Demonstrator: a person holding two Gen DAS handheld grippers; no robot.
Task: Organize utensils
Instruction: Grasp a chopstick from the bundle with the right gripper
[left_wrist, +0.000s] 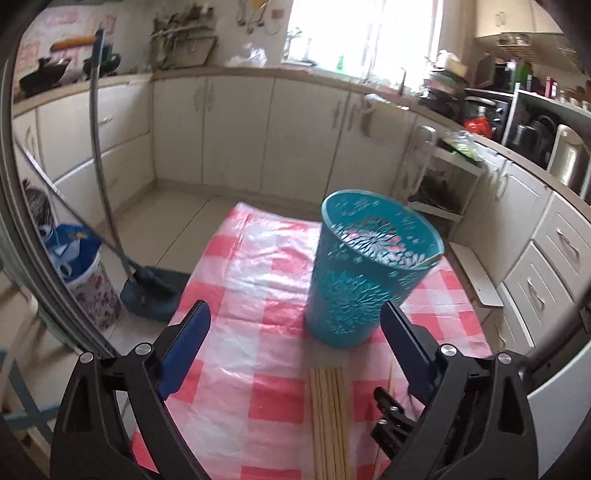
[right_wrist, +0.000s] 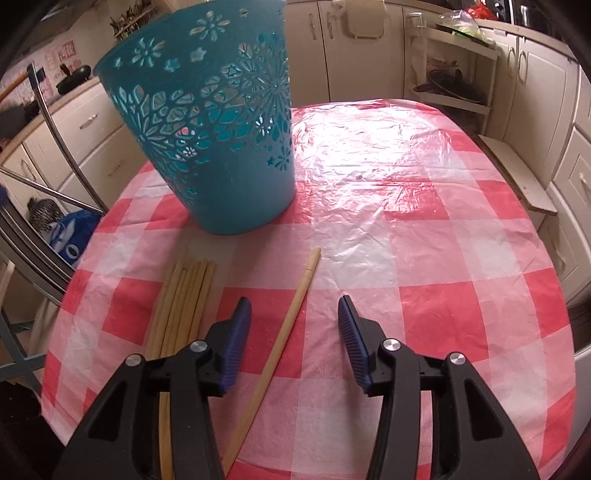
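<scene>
The right gripper (right_wrist: 294, 317) hangs low over the checked tablecloth (right_wrist: 424, 229) with its jaws spread wide and a single chopstick (right_wrist: 284, 328) lying loose between them, touching neither pad. The left gripper (left_wrist: 295, 325) is likewise wide apart and holds nothing, above the bundle of chopsticks (left_wrist: 330, 417) that lies side by side. Just beyond both stands the teal cut-out basket (left_wrist: 365, 273), upright; something pale leans against its inner rim, perhaps one chopstick, though I can't be sure.
</scene>
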